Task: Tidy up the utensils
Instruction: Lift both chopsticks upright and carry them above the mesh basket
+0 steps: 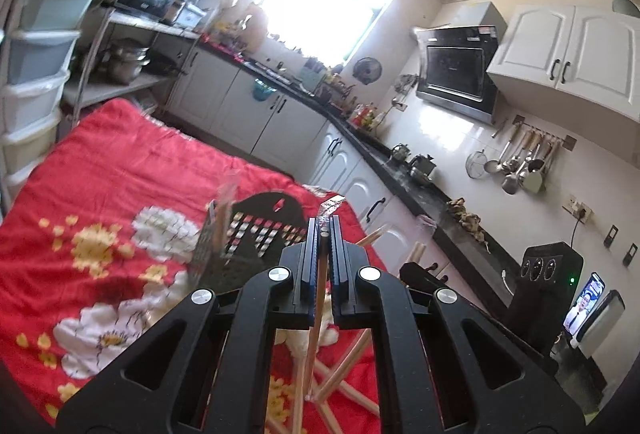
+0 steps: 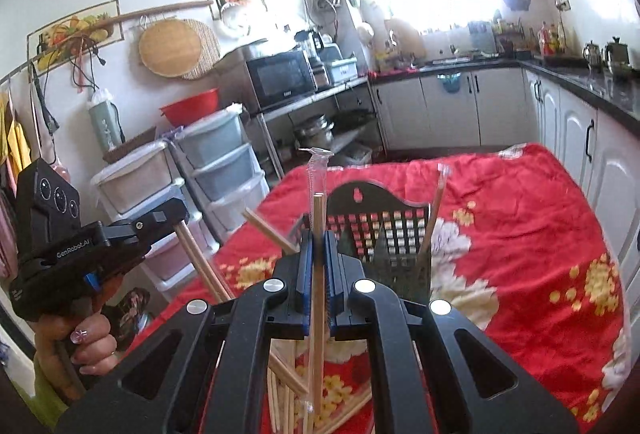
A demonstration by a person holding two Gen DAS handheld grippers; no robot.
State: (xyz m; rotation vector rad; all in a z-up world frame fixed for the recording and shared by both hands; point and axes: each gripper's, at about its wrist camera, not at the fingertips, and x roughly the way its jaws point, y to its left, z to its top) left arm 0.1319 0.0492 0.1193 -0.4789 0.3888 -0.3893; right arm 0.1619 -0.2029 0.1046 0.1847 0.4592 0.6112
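My left gripper [image 1: 324, 226] is shut on a plastic-wrapped pair of wooden chopsticks [image 1: 316, 314] that hangs down between the jaws. In the right wrist view the left gripper [image 2: 172, 218], held by a hand, grips pale sticks [image 2: 200, 266]. My right gripper [image 2: 318, 236] is shut on another wrapped pair of chopsticks [image 2: 318, 209] standing upright. A further stick [image 2: 268, 230] slants out to its left. Beyond both grippers stands a black perforated utensil holder [image 1: 256, 230] [image 2: 380, 230] with a wrapped pair [image 2: 436, 209] leaning in it. Several loose chopsticks [image 2: 288, 390] [image 1: 340, 382] lie on the cloth under the grippers.
A red flowered cloth [image 2: 520, 274] covers the table. White cabinets under a dark counter [image 1: 400, 177] run along the right. Stacked plastic drawers [image 2: 224, 161] and a metal shelf with a microwave [image 2: 280, 75] stand to the left. The right gripper's body [image 1: 552, 266] shows at the right of the left wrist view.
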